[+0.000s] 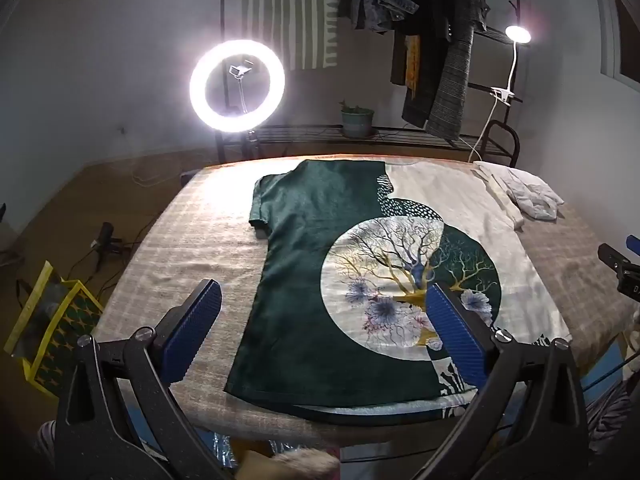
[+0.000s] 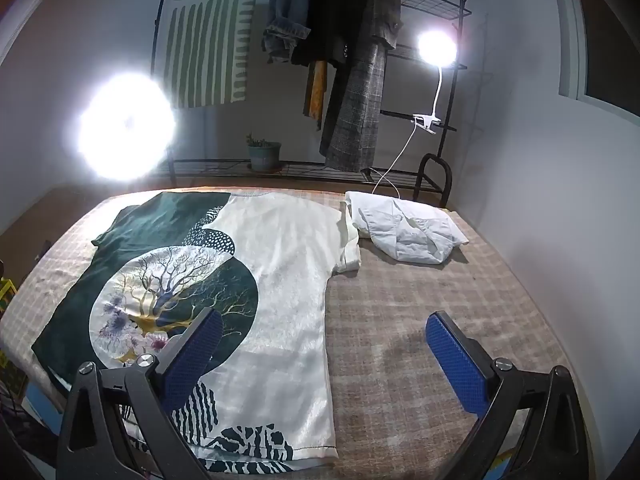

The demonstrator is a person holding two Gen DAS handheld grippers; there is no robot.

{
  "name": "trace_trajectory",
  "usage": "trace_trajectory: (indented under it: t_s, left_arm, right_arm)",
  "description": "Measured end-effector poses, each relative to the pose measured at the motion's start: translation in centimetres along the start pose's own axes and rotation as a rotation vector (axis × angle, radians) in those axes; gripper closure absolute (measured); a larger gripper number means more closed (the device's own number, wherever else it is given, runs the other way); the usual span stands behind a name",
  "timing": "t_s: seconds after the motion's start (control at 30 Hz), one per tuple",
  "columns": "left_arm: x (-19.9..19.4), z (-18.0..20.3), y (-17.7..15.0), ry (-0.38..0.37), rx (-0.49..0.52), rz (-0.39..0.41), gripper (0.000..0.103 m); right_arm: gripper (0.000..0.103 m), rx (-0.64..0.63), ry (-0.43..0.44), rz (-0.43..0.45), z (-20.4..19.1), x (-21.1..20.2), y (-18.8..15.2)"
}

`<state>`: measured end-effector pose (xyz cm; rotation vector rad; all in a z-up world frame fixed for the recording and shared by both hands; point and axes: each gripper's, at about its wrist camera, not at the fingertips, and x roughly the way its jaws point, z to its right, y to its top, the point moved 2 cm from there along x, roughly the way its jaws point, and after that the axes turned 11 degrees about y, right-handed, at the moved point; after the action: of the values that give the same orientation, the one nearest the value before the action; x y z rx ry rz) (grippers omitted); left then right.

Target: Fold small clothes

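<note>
Right wrist | both grippers' jaws released | T-shirt (image 2: 280, 280) flat | bare tablecloth (image 2: 420, 300) beside hem

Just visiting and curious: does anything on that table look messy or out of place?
Only the crumpled white garment at the far right corner looks untidy. The green-and-cream tree-print T-shirt lies flat on the checked tablecloth.

The left gripper (image 1: 320, 312) has two black plastic arms, wide at the base and narrow to the tips, and each one carries a long blue pad (image 1: 196, 328) with a fine ribbed texture. Round silver screws (image 1: 145, 334) sit on top of the black arms near the pads. The right gripper (image 2: 325, 346) has the same build: black arms, blue textured pads (image 2: 456, 364) and silver screw heads (image 2: 503, 364).
</note>
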<state>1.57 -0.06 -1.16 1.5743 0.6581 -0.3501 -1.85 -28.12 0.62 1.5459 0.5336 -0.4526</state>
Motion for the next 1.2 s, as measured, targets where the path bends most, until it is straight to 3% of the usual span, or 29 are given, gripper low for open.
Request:
trace_trajectory:
  t_s: [0.2, 1.2]
  left_arm:
    - [-0.3, -0.9, 0.5, -0.013, -0.043, -0.001, 0.0]
    - [-1.6, -0.3, 0.8, 0.01, -0.005, 0.036, 0.0]
  right_arm:
    - [0.0, 0.01, 0.009, 0.0, 0.0, -0.2, 0.1]
    - [0.0, 0.019, 0.015, 0.006, -0.2, -0.4, 0.4]
